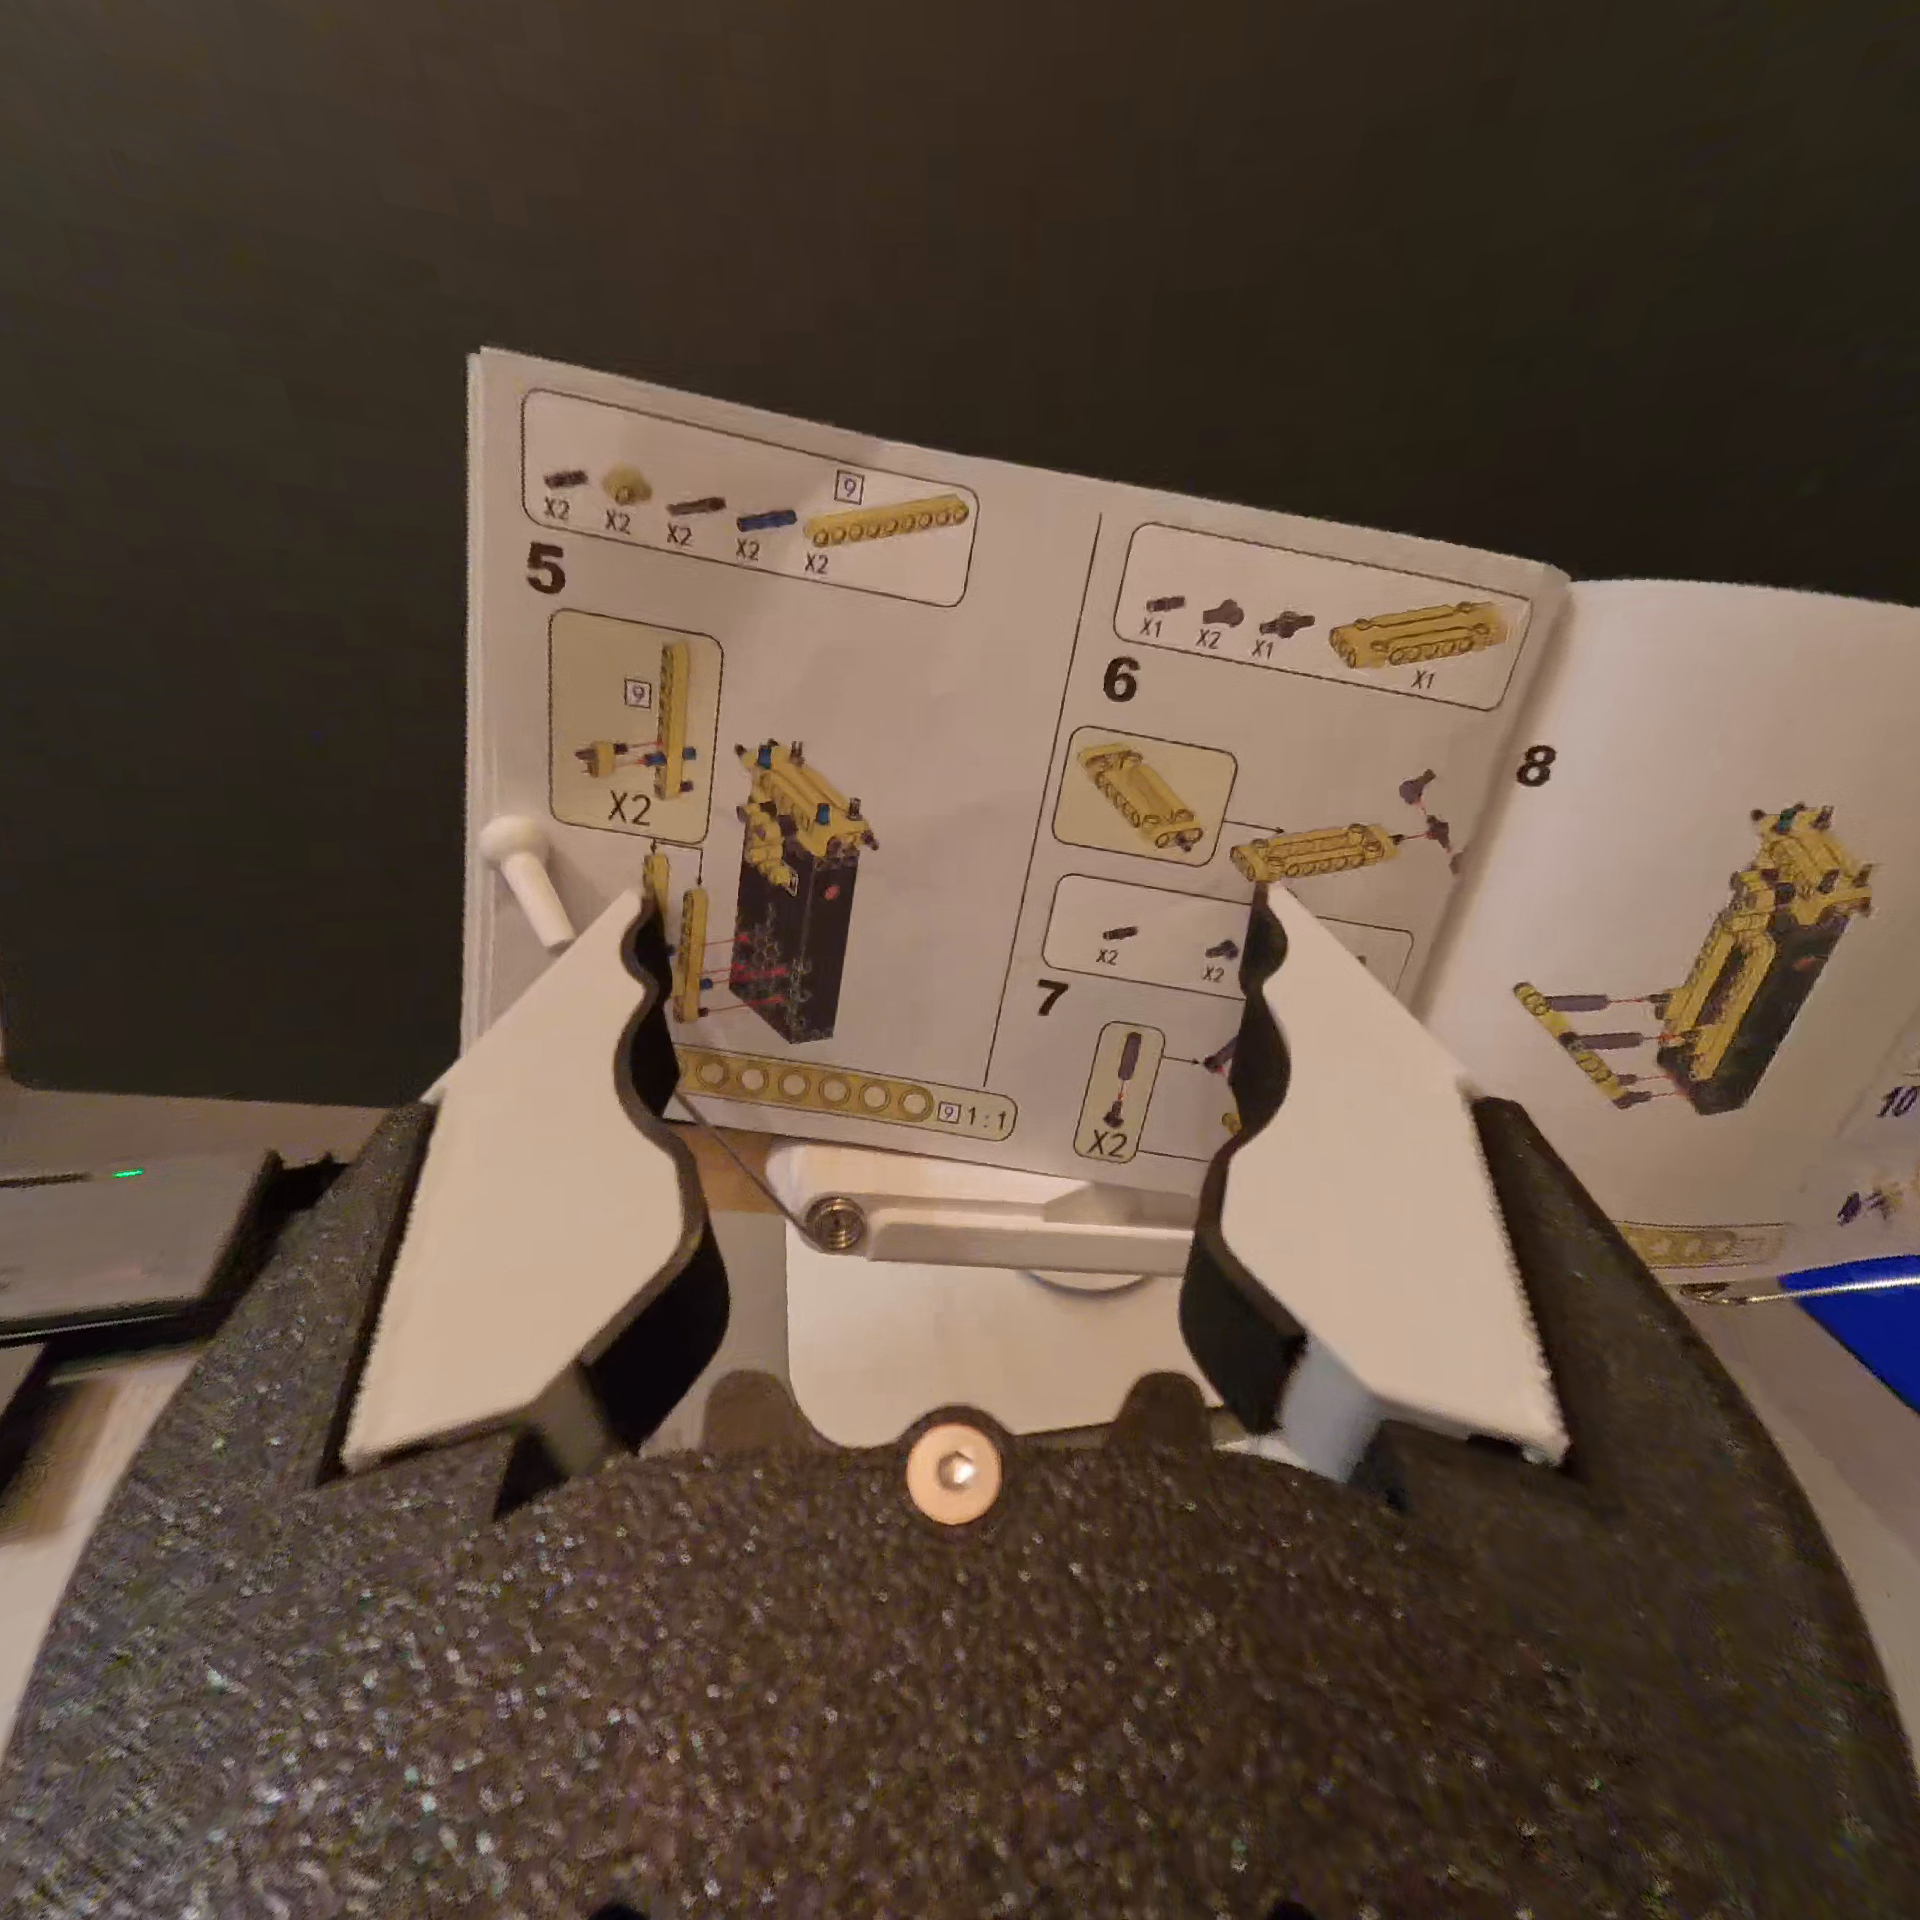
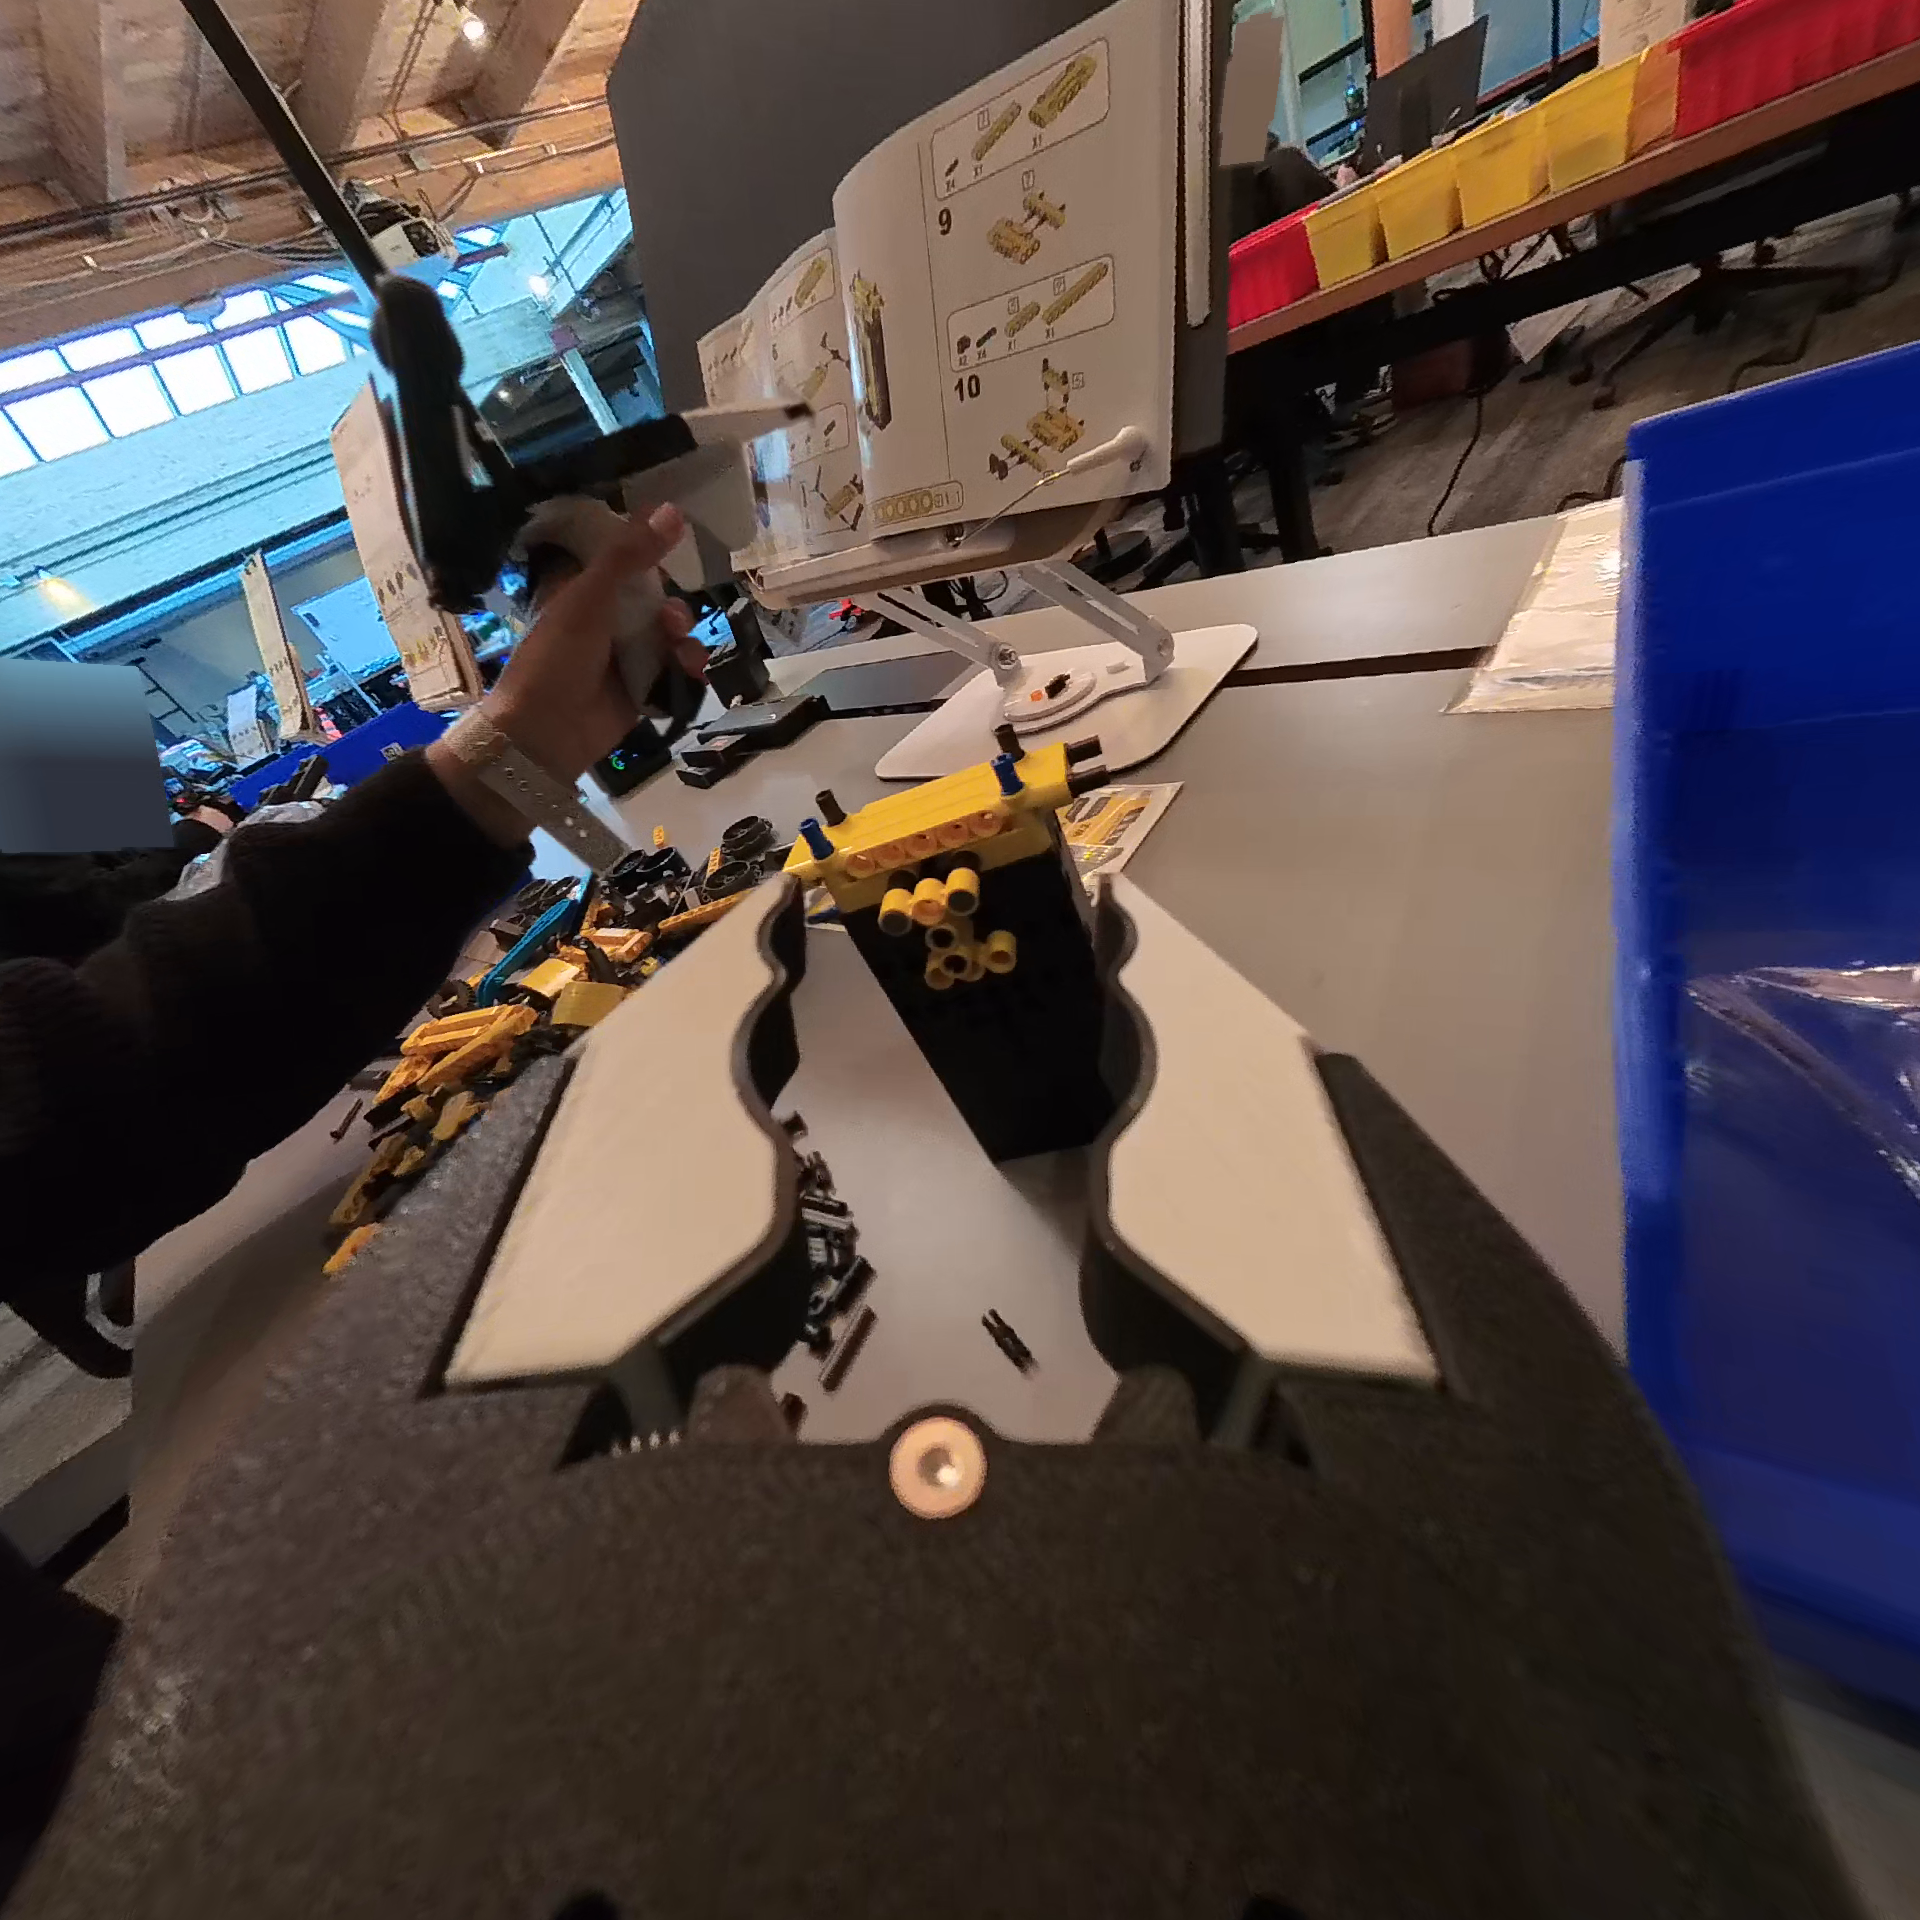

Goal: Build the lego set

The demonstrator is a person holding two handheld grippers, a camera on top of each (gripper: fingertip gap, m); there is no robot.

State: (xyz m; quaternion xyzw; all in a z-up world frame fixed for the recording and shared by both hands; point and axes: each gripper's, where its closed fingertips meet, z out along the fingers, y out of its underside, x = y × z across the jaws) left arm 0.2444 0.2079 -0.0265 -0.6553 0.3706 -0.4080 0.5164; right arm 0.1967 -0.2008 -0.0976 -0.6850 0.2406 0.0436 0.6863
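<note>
My left gripper [image 1: 951, 904] is open and empty, its fingers pointing at an open instruction booklet [image 1: 935, 727] propped on a white stand [image 1: 987, 1231]. A white page clip [image 1: 525, 862] holds the booklet's left edge. In the right wrist view a hand holds the left gripper [image 2: 727, 436] up in front of the booklet [image 2: 997, 291]. My right gripper [image 2: 945, 894] is closed around a black block topped with yellow beams and blue pins [image 2: 997, 1039]. Its right finger lies against the block's side. Its left fingertip is at the yellow beam's end.
A pile of loose yellow and black bricks [image 2: 540, 997] lies left on the grey table [image 2: 1351, 987]. Small black pins [image 2: 831, 1247] lie under my right gripper. A blue bin [image 2: 1766, 935] stands close at the right. A dark divider panel [image 1: 935, 208] rises behind the booklet.
</note>
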